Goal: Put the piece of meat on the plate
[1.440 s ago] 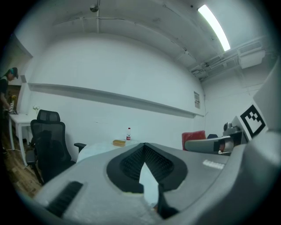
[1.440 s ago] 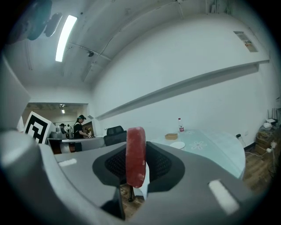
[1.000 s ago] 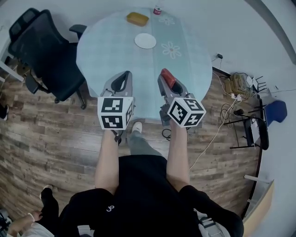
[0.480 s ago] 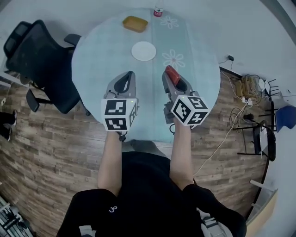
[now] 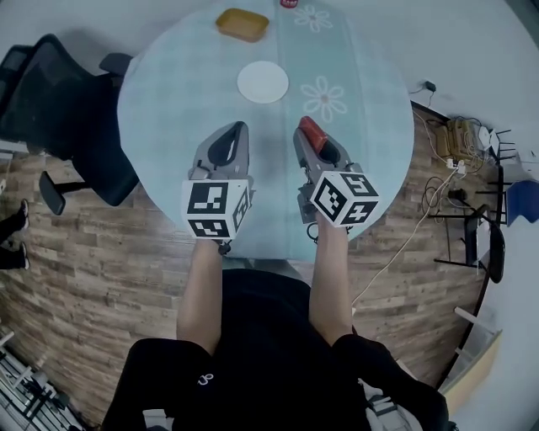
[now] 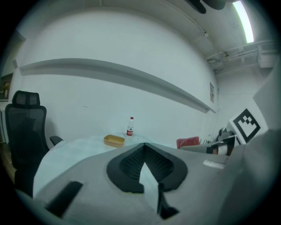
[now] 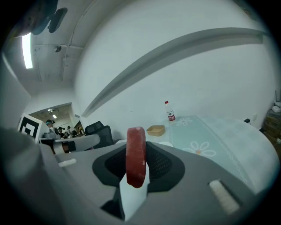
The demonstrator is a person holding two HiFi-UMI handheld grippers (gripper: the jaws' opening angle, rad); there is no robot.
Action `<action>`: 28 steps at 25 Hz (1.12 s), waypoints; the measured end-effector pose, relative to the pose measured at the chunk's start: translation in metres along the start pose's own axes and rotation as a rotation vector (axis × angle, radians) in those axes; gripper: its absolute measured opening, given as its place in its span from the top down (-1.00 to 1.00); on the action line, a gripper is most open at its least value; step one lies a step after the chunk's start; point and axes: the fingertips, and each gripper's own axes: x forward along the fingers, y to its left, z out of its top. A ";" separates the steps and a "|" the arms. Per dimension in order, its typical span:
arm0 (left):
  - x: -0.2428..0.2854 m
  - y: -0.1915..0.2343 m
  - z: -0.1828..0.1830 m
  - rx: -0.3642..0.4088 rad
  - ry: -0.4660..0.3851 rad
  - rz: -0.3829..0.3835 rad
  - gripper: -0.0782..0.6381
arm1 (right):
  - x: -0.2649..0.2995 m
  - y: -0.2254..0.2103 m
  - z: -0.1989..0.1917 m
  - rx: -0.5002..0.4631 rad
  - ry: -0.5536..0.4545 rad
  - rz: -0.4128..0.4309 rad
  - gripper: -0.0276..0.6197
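Item 1. Right gripper (image 7: 136, 163), grey two-jaw tool with a black-and-white marker cube at its rear. Its jaws pinch item 2 from both sides. It is held over the near half of the table, pointing towards the far edge.

Item 2. Piece of meat, a dark red, thick, round-edged slab (image 7: 135, 151). It stands on edge between the right gripper's black ribbed pads, with its upper end rising above the jaw tips. In the head view it shows as a red lump at that gripper's tip (image 5: 311, 131), above the tablecloth and apart from the plate.

Item 3. Small round white plate (image 5: 263, 82). It lies flat on the table, ahead of both grippers and a little to the left of the meat.

Item 4. Left gripper (image 6: 143, 147), the same make. Its jaws are pressed together at the tips with nothing between them. It is held beside the right gripper, and the two are apart.

Item 5. Round table under a pale teal cloth with white flower prints (image 5: 168, 101).

Item 6. Shallow yellow rectangular tray (image 5: 242, 23), near the table's far edge, beyond the plate.

Item 7. Clear plastic bottle with a red label (image 6: 130, 127), upright, just beyond the tray.

Item 8. Black mesh office chair (image 5: 59, 101), on the wood-plank floor at the table's left side.
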 end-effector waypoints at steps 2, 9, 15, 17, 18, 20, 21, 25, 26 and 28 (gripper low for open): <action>0.010 0.002 0.003 0.001 -0.018 -0.036 0.79 | 0.011 -0.005 0.000 0.008 0.007 -0.014 0.60; 0.041 0.025 -0.009 -0.014 0.011 -0.087 0.79 | 0.056 -0.014 -0.021 0.024 0.088 -0.030 0.60; 0.052 0.057 -0.032 -0.027 0.077 -0.058 0.79 | 0.100 -0.023 -0.049 0.018 0.191 -0.009 0.60; 0.056 0.072 -0.036 -0.037 0.094 -0.037 0.79 | 0.121 -0.030 -0.059 0.023 0.239 0.006 0.60; 0.058 0.079 -0.037 -0.044 0.100 -0.026 0.79 | 0.132 -0.034 -0.062 0.028 0.262 0.012 0.60; 0.060 0.094 -0.037 -0.056 0.106 -0.006 0.79 | 0.155 -0.042 -0.070 0.029 0.312 0.021 0.60; 0.060 0.101 -0.037 -0.060 0.107 0.003 0.79 | 0.166 -0.046 -0.075 0.027 0.338 0.025 0.60; 0.063 0.128 -0.041 -0.084 0.118 0.043 0.79 | 0.210 -0.062 -0.090 0.031 0.446 0.038 0.60; 0.065 0.135 -0.043 -0.092 0.122 0.055 0.79 | 0.222 -0.067 -0.093 0.024 0.478 0.037 0.60; 0.066 0.147 -0.047 -0.105 0.129 0.077 0.79 | 0.242 -0.075 -0.098 -0.001 0.543 0.029 0.60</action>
